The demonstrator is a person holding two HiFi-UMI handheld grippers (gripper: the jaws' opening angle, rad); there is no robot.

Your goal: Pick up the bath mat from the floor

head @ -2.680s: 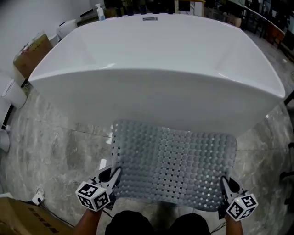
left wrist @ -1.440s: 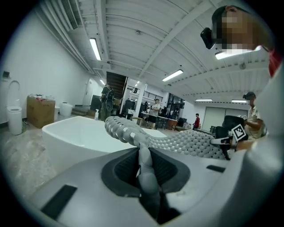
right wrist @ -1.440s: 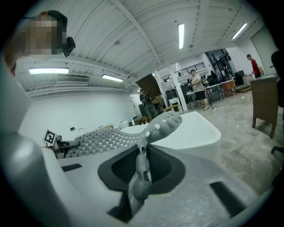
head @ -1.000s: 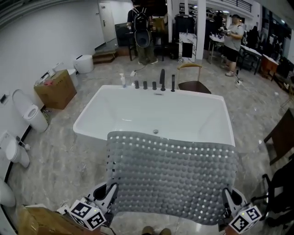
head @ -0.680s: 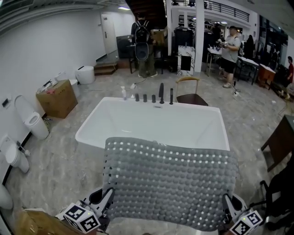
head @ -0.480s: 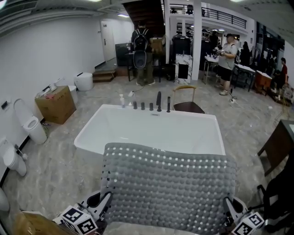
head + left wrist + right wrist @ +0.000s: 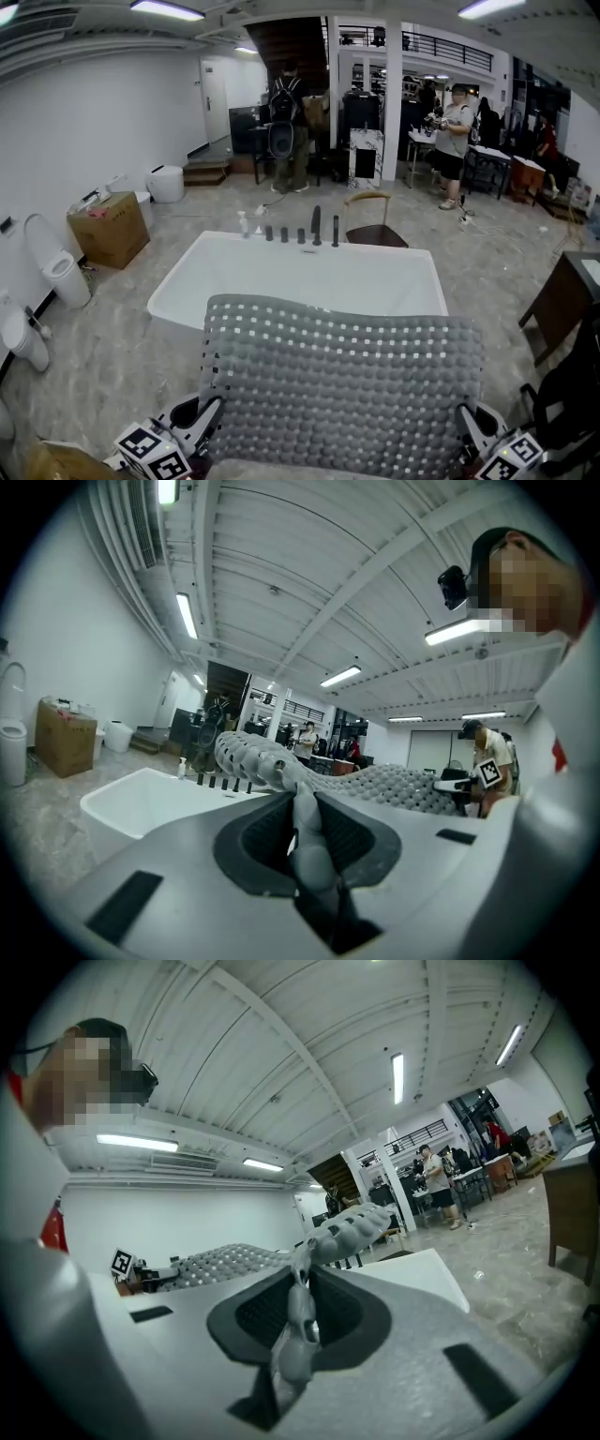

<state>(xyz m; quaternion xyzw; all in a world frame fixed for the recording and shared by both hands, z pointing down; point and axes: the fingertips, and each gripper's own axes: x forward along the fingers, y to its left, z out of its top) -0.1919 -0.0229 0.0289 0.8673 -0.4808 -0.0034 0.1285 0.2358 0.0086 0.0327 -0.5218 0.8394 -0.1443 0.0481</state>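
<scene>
A grey studded bath mat is held spread in the air before a white bathtub. The left claw and right claw each clamp a near corner.

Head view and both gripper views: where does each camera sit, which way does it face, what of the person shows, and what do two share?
Head view: on the head, facing forward-down at the grey studded rubber bath mat and white bathtub; left gripper, right gripper show.
Left gripper view: on that gripper, along jaws shut on the mat; person's chest at right.
Right gripper view: likewise; chest at left.
Shared: all show mat and bathtub.
</scene>
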